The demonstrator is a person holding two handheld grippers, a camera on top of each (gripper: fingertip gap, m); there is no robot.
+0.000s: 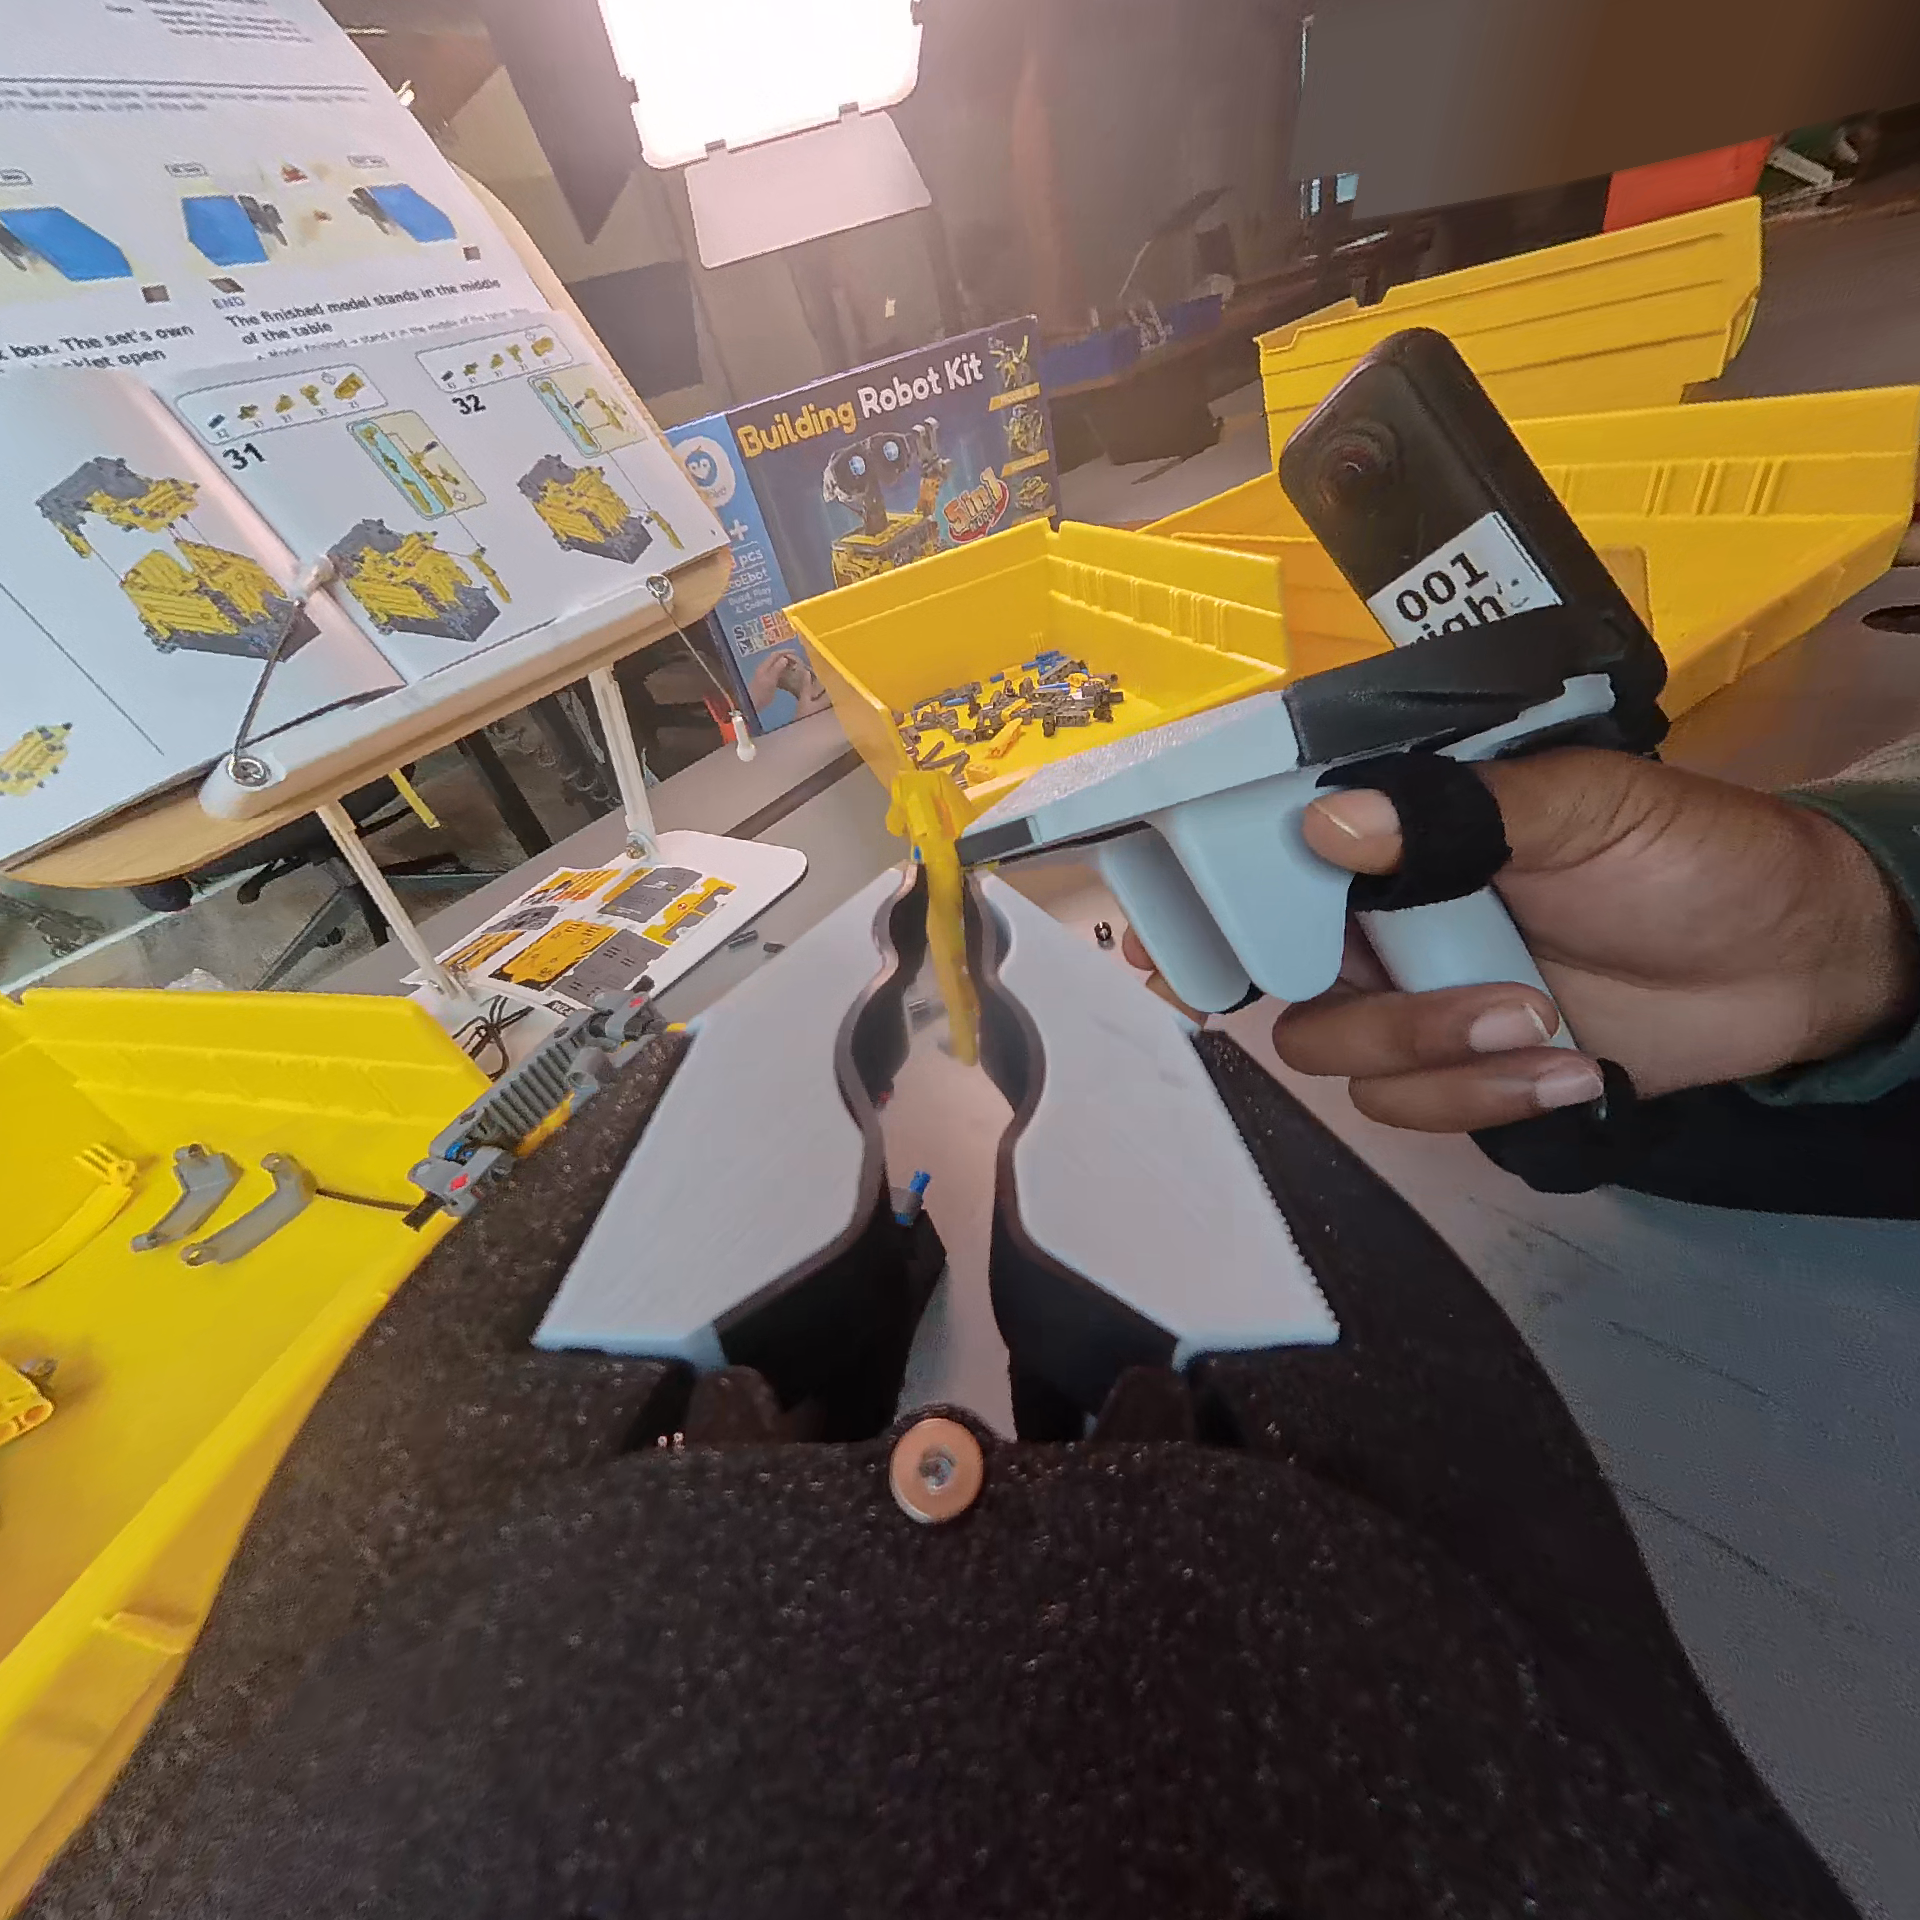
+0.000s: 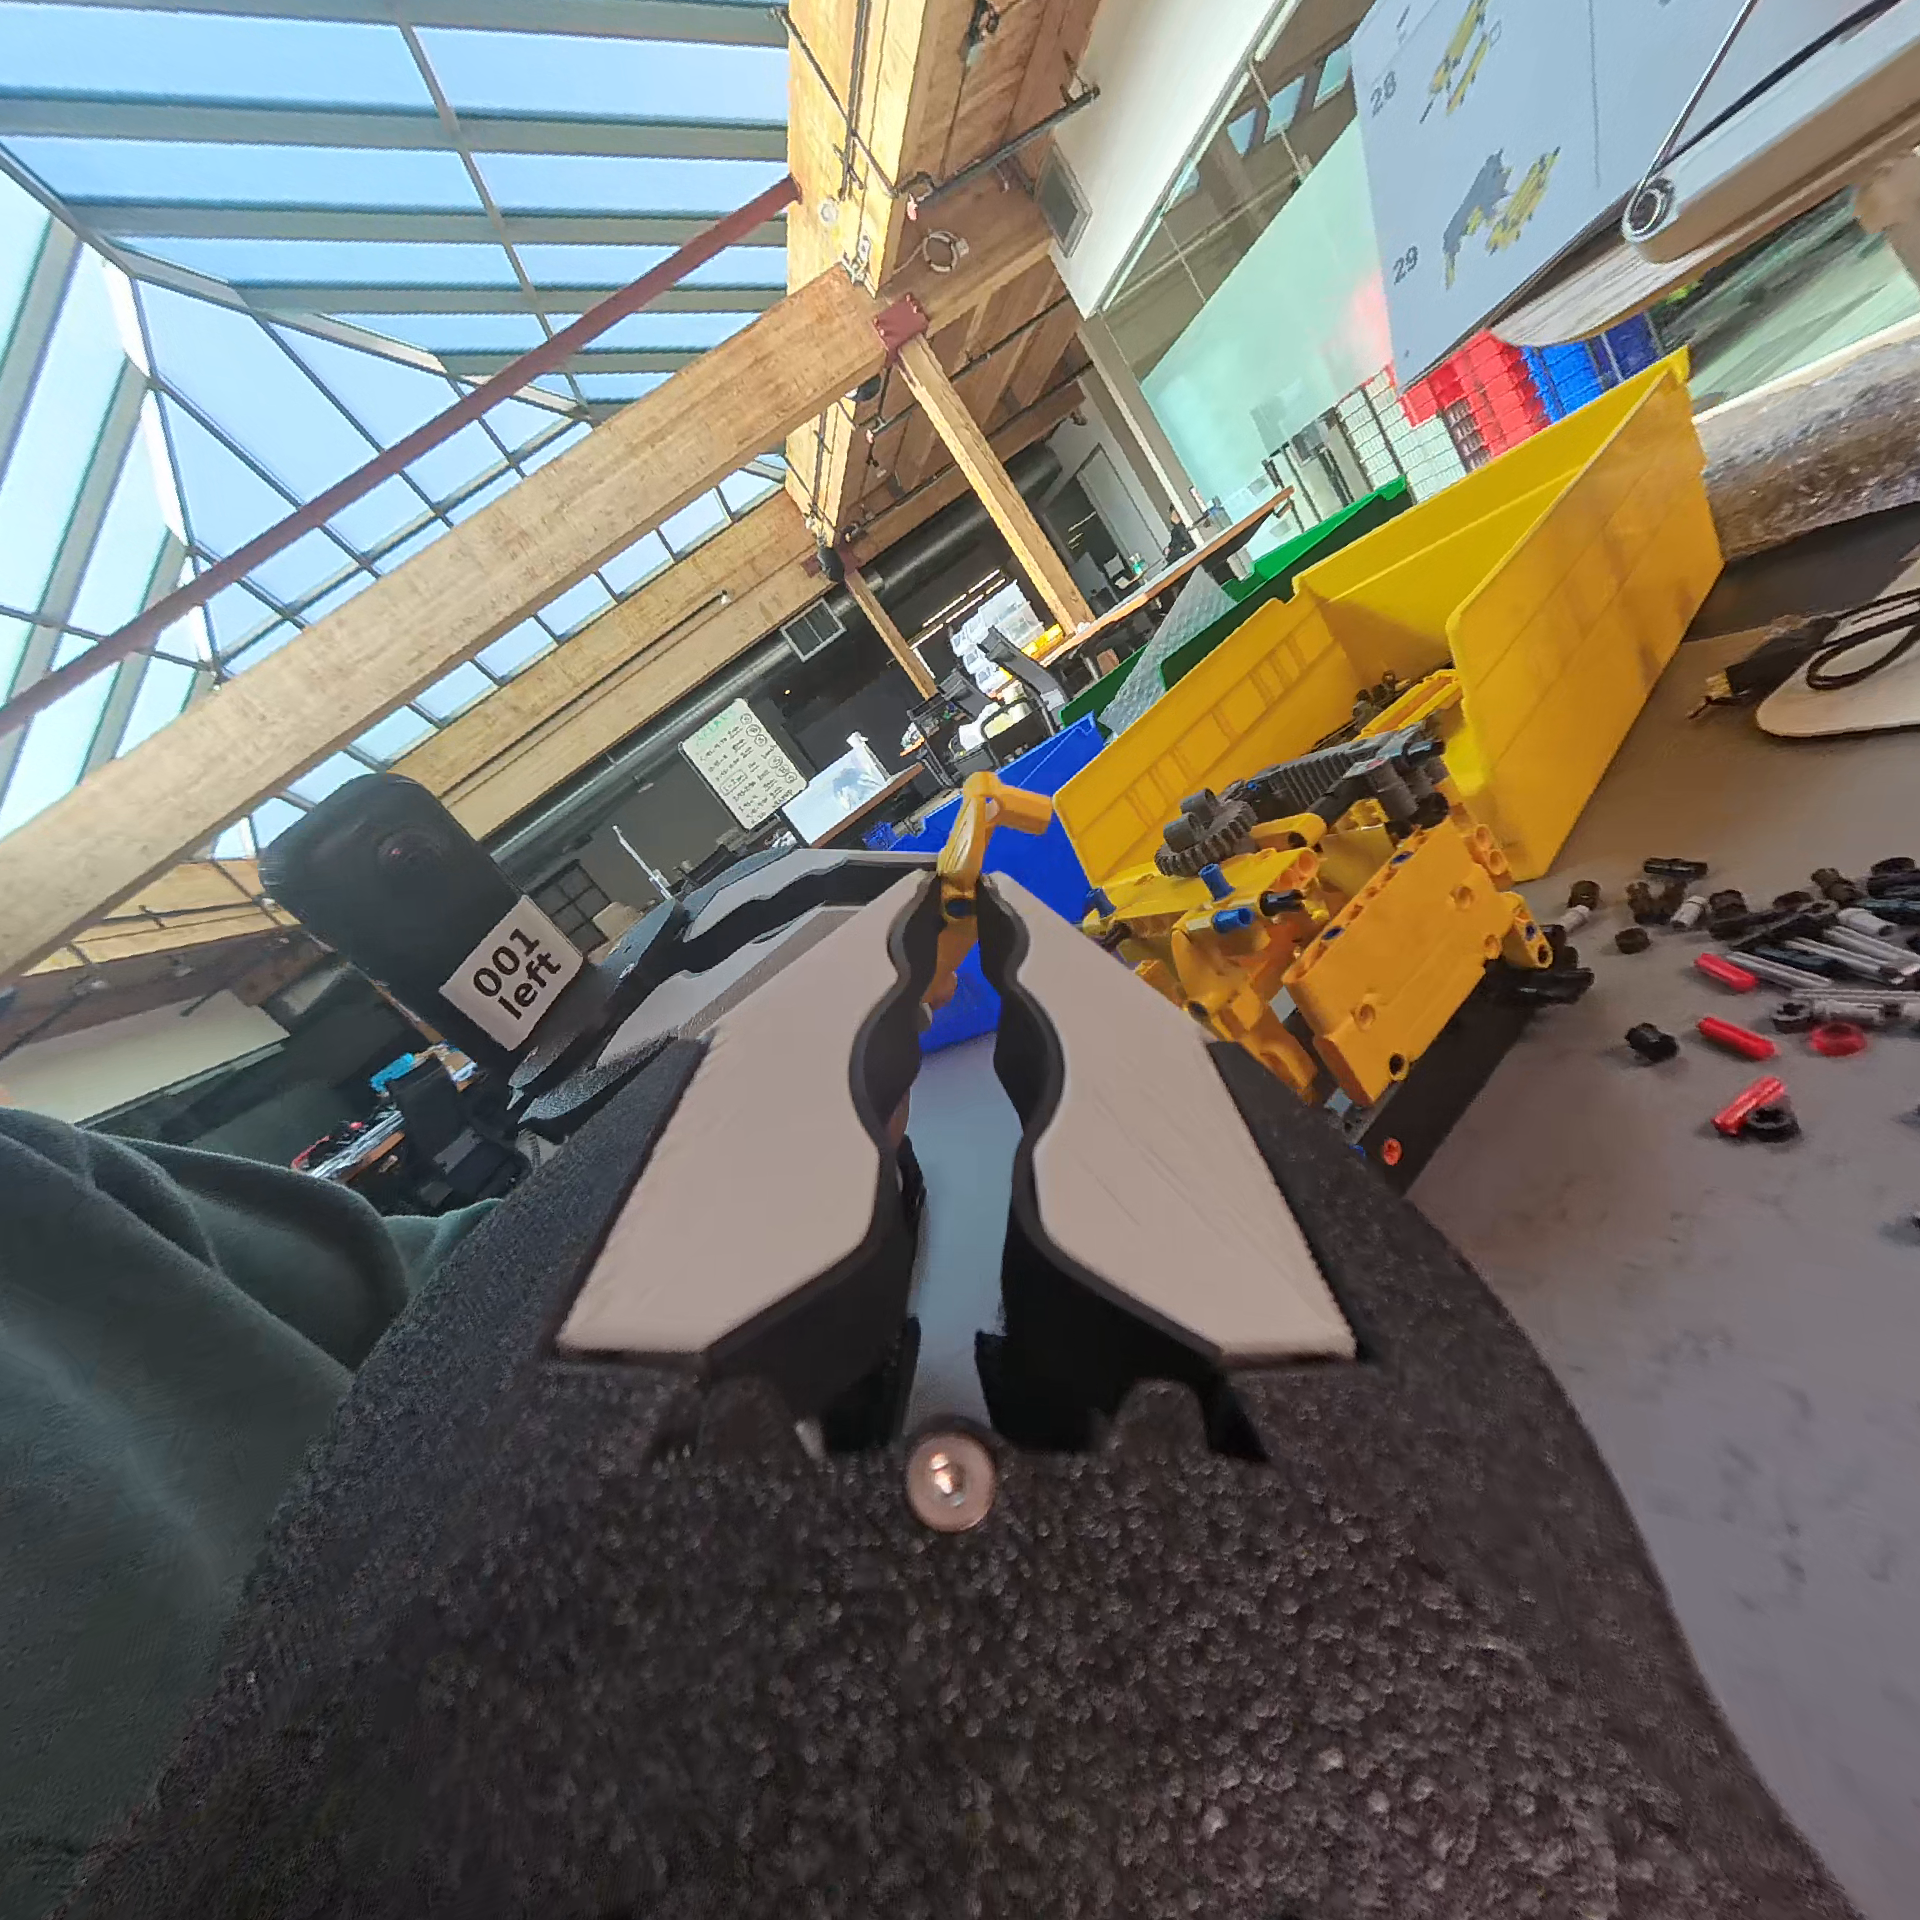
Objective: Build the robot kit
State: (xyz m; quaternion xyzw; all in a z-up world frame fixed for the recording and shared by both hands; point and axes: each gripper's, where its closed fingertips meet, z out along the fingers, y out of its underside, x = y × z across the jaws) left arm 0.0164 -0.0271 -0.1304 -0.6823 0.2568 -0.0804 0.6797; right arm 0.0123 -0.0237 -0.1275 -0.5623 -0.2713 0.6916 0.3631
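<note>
The left gripper (image 1: pixel 948 883), two pale grey ridged plastic fingers with wavy black inner edges set in coarse black foam, is pinched near its tips on a slim yellow plastic beam piece (image 1: pixel 951 914) standing upright between them. The right gripper (image 1: pixel 971 847) reaches in from the right, held by a hand (image 1: pixel 1621 935) in a black fingerless glove, and its tip meets the same piece near its top. In the right wrist view the right gripper (image 2: pixel 961 896) is likewise clamped on the yellow piece (image 2: pixel 966 842), whose angled top juts above the fingertips; its lower end is hidden. Beyond to the right stands a blocky yellow and grey brick model (image 2: pixel 1351 914) with black gears, partly cut off by a finger. Small black, grey and red pins (image 2: pixel 1787 956) lie scattered on the smooth grey table (image 2: pixel 1662 1351). A ribbed yellow plastic bin (image 1: pixel 1049 603) of small dark parts sits farther off.
</note>
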